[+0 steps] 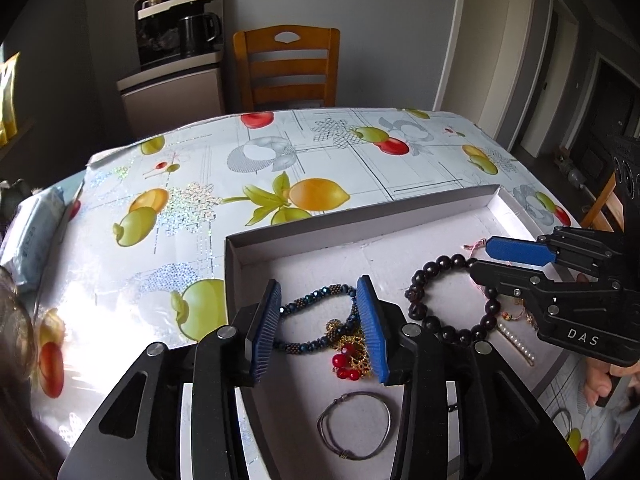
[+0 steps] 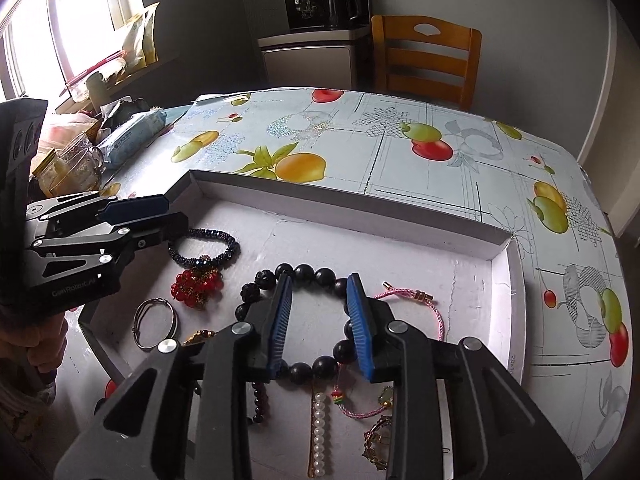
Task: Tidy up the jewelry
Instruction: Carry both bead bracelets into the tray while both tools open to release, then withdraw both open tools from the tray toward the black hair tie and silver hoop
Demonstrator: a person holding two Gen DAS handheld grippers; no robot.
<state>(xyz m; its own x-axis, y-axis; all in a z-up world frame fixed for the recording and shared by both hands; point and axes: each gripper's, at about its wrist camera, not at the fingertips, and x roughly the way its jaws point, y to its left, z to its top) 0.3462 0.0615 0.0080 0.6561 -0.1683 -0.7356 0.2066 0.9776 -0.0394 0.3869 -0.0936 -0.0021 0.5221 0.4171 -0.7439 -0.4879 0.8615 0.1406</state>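
Both grippers hang over the shallow white tray (image 1: 236, 256) on the fruit-print tablecloth (image 1: 192, 184). The left gripper (image 1: 320, 330) stands open above the blue beaded bracelet (image 1: 316, 312) and red bead cluster (image 1: 346, 364) — gripping nothing. The right gripper (image 2: 320, 326) stands open too, its pads straddling the dark bead bracelet (image 2: 304, 370) without pressing it.

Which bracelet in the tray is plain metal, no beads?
The thin silver wire bangle near the tray's front edge; the others are beaded or cord.

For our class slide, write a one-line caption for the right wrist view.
Right gripper open over a dark bead bracelet in a white tray of jewelry.
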